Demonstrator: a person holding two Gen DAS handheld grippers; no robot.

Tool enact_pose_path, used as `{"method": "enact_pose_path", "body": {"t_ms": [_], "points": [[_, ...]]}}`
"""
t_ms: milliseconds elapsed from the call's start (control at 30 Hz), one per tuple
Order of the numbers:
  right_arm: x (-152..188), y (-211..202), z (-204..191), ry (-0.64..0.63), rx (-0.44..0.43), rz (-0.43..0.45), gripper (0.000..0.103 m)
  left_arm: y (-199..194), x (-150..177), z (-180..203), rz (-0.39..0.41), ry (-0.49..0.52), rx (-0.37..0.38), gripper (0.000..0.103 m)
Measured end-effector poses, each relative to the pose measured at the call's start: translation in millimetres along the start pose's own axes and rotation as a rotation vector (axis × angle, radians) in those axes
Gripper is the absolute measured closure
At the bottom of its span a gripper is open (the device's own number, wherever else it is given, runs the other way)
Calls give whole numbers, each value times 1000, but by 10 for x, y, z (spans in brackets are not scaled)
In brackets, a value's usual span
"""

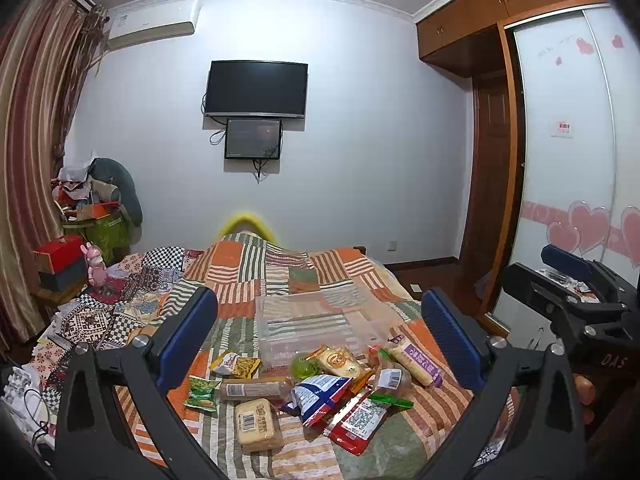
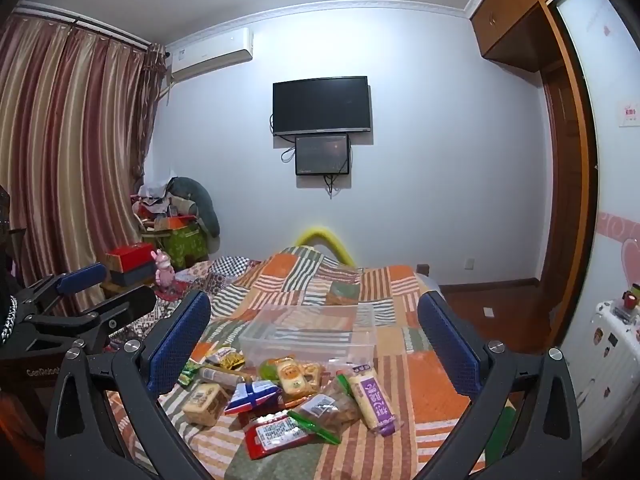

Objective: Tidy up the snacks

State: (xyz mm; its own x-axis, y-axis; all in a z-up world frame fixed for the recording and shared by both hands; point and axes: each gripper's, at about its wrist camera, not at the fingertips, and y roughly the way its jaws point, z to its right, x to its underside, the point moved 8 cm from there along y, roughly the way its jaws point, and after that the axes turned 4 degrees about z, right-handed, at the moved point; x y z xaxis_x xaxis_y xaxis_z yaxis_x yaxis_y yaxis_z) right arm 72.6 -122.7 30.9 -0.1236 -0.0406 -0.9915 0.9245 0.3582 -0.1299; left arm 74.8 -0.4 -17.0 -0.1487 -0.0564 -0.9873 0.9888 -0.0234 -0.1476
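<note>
Several snack packets lie in a loose pile on a patchwork bedspread (image 1: 280,280): a red packet (image 1: 356,420), a blue and white bag (image 1: 320,396), a tan cake bar (image 1: 258,424), a purple-labelled rice cracker roll (image 1: 416,360) and a green packet (image 1: 202,392). A clear plastic box (image 1: 316,328) stands empty just behind them; it also shows in the right wrist view (image 2: 308,336). My left gripper (image 1: 320,328) is open and empty, held above the pile. My right gripper (image 2: 314,328) is open and empty, also above the pile (image 2: 296,396).
The bed's far end meets a wall with a television (image 1: 256,88). Boxes and a pink toy (image 1: 95,268) crowd a bedside stand at the left by the curtain. A wardrobe (image 1: 568,160) stands at the right, and a white suitcase (image 2: 612,352) is beside the bed.
</note>
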Motion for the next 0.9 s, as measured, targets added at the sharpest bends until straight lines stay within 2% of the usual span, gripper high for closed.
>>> {"method": "enact_pose_path", "body": {"t_ms": [900], "points": [[48, 19, 38, 10, -4, 0, 0, -1, 4, 43, 7, -2, -8, 0]]}}
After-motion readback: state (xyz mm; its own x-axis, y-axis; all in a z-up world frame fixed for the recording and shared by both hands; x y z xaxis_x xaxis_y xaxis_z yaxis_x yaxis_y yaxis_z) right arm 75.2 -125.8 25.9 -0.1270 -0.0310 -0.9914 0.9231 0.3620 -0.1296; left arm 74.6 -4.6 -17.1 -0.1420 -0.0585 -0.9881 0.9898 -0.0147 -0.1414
